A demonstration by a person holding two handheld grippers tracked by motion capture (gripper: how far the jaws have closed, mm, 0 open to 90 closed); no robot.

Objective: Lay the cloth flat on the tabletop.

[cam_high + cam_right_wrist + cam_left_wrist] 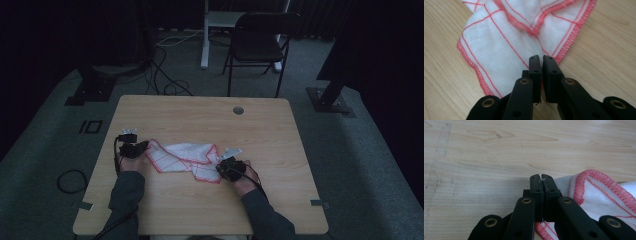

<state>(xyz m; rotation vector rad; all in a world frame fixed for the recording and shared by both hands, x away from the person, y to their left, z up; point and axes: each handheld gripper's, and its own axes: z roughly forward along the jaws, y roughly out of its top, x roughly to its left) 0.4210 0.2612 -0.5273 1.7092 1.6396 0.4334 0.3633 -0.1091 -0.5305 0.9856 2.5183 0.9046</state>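
Note:
A white cloth (182, 152) with a red hem and thin red grid lines lies crumpled in the middle of the wooden table (200, 115). My left gripper (142, 146) is at the cloth's left end. In the left gripper view its jaws (541, 177) are shut, with a sliver of the cloth (599, 192) pinched between them at the hem. My right gripper (220, 168) is at the cloth's lower right corner. There its jaws (541, 58) are shut down to a narrow slit on the cloth (506, 37), close to the red edge.
Bare tabletop surrounds the cloth on all sides. A round cable hole (238, 110) sits near the table's far edge. Beyond the table stand a dark folding chair (260, 40) and a white desk leg (205, 40); cables (165, 75) lie on the floor.

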